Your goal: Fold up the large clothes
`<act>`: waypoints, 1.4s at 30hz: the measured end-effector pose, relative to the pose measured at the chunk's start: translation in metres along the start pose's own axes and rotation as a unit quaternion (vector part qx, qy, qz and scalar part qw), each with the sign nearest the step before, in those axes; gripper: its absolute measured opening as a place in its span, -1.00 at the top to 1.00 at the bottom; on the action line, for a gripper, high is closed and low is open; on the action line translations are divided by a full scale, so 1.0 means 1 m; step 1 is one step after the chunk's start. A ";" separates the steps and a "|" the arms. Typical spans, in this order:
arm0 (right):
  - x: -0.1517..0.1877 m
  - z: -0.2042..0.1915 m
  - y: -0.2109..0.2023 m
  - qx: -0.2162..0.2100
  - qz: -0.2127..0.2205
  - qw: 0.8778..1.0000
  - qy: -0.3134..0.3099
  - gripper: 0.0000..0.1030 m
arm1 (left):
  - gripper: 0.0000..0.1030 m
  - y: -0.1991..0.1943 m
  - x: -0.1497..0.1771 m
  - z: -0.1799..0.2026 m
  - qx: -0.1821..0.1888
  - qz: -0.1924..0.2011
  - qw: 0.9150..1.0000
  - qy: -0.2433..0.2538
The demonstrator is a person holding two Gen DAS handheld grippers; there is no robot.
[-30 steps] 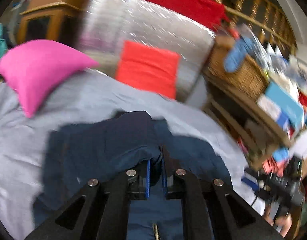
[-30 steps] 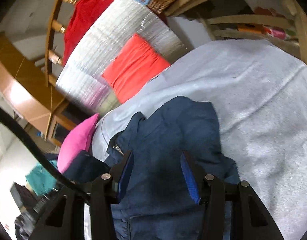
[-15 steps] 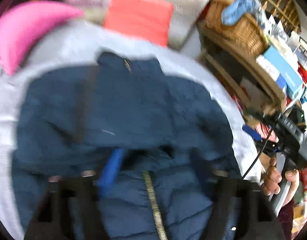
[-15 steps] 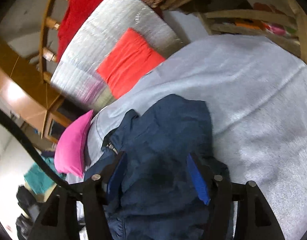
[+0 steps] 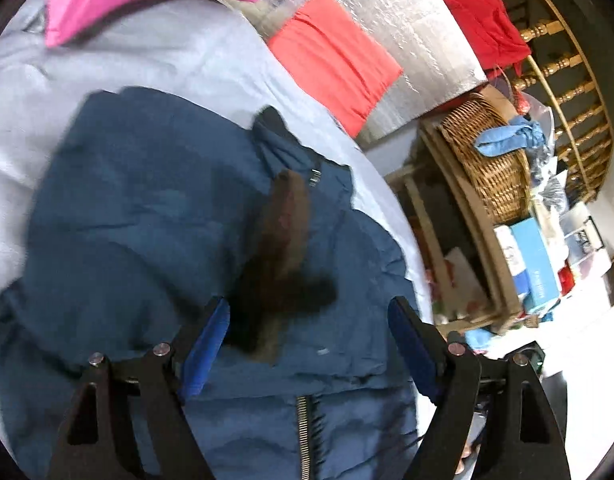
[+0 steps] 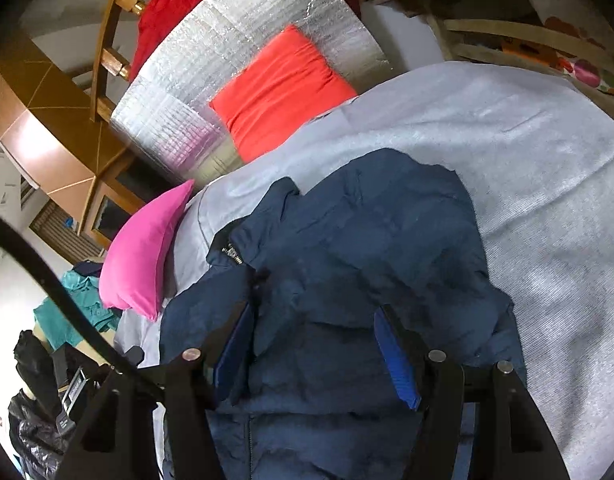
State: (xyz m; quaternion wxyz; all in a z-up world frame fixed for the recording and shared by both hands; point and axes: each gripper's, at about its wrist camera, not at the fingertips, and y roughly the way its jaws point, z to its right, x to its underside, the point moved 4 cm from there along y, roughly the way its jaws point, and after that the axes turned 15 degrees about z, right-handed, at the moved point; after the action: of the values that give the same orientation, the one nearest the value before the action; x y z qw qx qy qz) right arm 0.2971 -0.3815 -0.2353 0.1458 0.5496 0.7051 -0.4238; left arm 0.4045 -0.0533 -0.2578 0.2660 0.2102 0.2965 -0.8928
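While the navy puffer jacket (image 5: 155,216) lies spread on the pale grey bed cover (image 6: 507,152), both grippers hang just above it with nothing caught in them. On the left gripper (image 5: 309,344) the fingers (image 5: 205,344) stand wide apart and have just been opening, with only the jacket's folded-over upper part below and the zip (image 5: 305,432) running down between them. There's a dark blurry shape across the fabric (can't tell what it is, maybe trim or a shadow). Fingers (image 6: 395,356) on the right gripper (image 6: 315,352) are apart too, also just been opening, hovering over the quilted body of the jacket with the pads not pressing anything. A pink pillow (image 6: 143,256) sits beside the collar end, an orange-red cushion (image 5: 335,60) leans on a silvery padded panel (image 6: 235,52), and a wicker basket (image 5: 487,152) sits on the shelf next to the bed.
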 end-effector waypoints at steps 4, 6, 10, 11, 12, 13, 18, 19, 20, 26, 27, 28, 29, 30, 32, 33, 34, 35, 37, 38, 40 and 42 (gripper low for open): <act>-0.010 0.012 -0.006 0.006 0.011 1.000 0.009 -0.28 | -0.59 0.005 0.000 0.032 0.027 0.006 0.999 0.020; -0.015 0.019 -0.012 0.010 0.019 1.000 0.012 -0.28 | -0.59 -0.001 0.004 0.065 0.067 0.013 0.997 0.040; -0.032 0.040 -0.026 0.019 0.039 0.999 0.027 -0.28 | -0.59 -0.020 0.022 0.144 0.148 0.023 0.982 0.119; -0.037 0.047 -0.030 0.022 0.043 0.998 0.035 -0.28 | -0.59 -0.025 0.032 0.166 0.171 0.023 0.974 0.145; -0.039 0.052 -0.032 0.023 0.046 0.998 0.042 -0.28 | -0.59 -0.026 0.038 0.177 0.178 0.023 0.970 0.161; -0.041 0.056 -0.034 0.023 0.047 0.998 0.047 -0.28 | -0.59 -0.026 0.044 0.187 0.180 0.022 0.967 0.178; -0.047 0.068 -0.040 0.005 0.042 0.996 0.077 -0.28 | -0.59 -0.016 0.044 0.174 0.093 0.027 0.972 0.212; -0.047 0.068 -0.040 0.000 0.041 0.996 0.081 -0.28 | -0.59 -0.014 0.038 0.163 0.066 0.029 0.976 0.205; -0.047 0.068 -0.040 -0.006 0.038 0.996 0.085 -0.28 | -0.59 -0.013 0.031 0.149 0.031 0.033 0.979 0.197; -0.030 0.065 -0.016 -0.030 -0.020 0.993 0.110 -0.28 | -0.59 -0.024 -0.006 0.054 -0.243 0.081 0.939 0.230; -0.025 0.065 -0.010 -0.027 -0.031 0.993 0.113 -0.28 | -0.59 -0.026 -0.009 0.038 -0.281 0.074 0.927 0.239; -0.021 0.064 -0.006 -0.023 -0.037 0.993 0.114 -0.28 | -0.59 -0.028 -0.011 0.024 -0.310 0.068 0.915 0.249; -0.017 0.063 0.000 -0.018 -0.043 0.993 0.109 -0.28 | -0.59 -0.028 -0.012 0.017 -0.323 0.065 0.909 0.254; -0.014 0.060 0.006 -0.011 -0.047 0.994 0.098 -0.28 | -0.59 -0.031 -0.011 0.007 -0.335 0.060 0.903 0.263; -0.010 0.057 0.019 0.010 -0.053 0.996 0.071 -0.28 | -0.59 -0.035 -0.007 -0.003 -0.340 0.048 0.898 0.277; -0.005 0.058 0.029 0.032 -0.060 0.996 0.054 -0.27 | -0.59 -0.040 -0.005 -0.006 -0.337 0.048 0.897 0.283; 0.000 0.058 0.037 0.043 -0.068 0.995 0.050 -0.21 | -0.59 -0.042 -0.004 -0.005 -0.333 0.050 0.896 0.291; 0.004 0.059 0.042 0.047 -0.073 0.995 0.049 -0.15 | -0.59 -0.049 -0.002 -0.003 -0.328 0.056 0.893 0.303; 0.011 0.052 0.051 0.045 -0.084 0.995 0.040 0.19 | -0.59 -0.062 0.001 0.006 -0.316 0.074 0.888 0.325; 0.015 0.045 0.053 0.037 -0.092 0.995 0.031 0.26 | -0.59 -0.068 0.002 0.010 -0.311 0.084 0.886 0.335; 0.021 0.027 0.052 0.039 -0.089 0.995 -0.006 0.67 | -0.59 -0.073 -0.001 0.015 -0.305 0.101 0.879 0.352; 0.017 0.009 0.038 0.042 -0.043 0.997 -0.045 0.79 | -0.59 -0.075 -0.004 0.026 -0.298 0.114 0.874 0.366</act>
State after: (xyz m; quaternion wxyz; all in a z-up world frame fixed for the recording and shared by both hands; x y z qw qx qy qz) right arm 0.3226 -0.3755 -0.2689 0.1354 0.5051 0.7023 -0.4831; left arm 0.3570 -0.0172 -0.2055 0.2888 0.4650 0.5989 -0.5846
